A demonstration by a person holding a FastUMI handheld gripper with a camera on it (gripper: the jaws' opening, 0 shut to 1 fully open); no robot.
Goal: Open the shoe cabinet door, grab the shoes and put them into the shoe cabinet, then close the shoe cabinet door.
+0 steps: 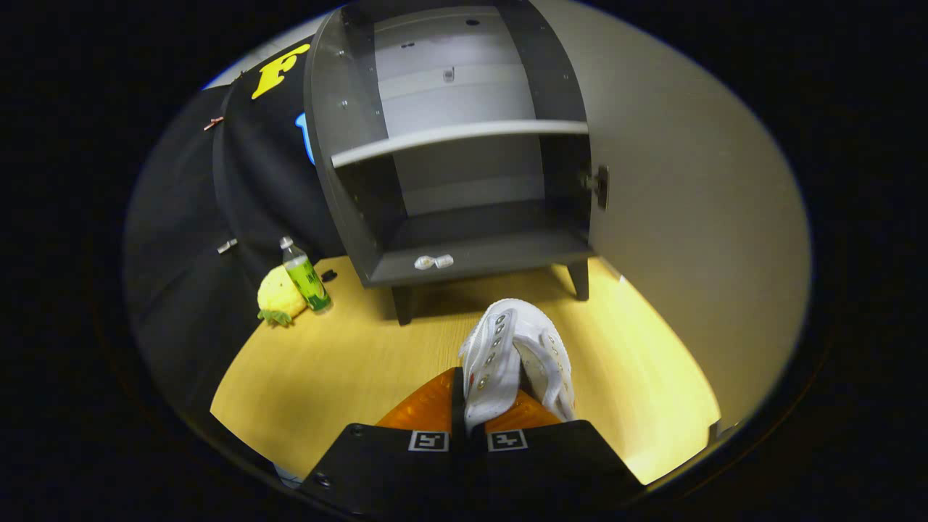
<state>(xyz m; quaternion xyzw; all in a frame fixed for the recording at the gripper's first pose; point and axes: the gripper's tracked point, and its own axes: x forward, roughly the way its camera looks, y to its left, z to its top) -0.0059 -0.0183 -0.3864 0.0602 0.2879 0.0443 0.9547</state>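
Shoe cabinet [464,181], dark grey, upper middle of the frame, standing on short legs on the wooden floor [348,370]. Door [689,217] swung wide open toward the right side of the frame, pale inner face showing, hinge at its left edge. Inside, one light shelf [457,135] across the middle, open space above and below it, lower compartment dark. Small white catch [433,262] on the front lip of the bottom board.

White shoe [516,355] at lower middle of the frame, just ahead of the cabinet's front legs, lifted and pointing toward the open cabinet, eyelets visible along its left side. Gripper [475,406] at bottom middle, fingers closed against the shoe's near end, one on either side, clamped on it.

Yellow pineapple toy [279,296] at left of middle, lying on the floor beside the cabinet's left side. Green-labelled bottle [304,277] upright, touching the toy's right side.
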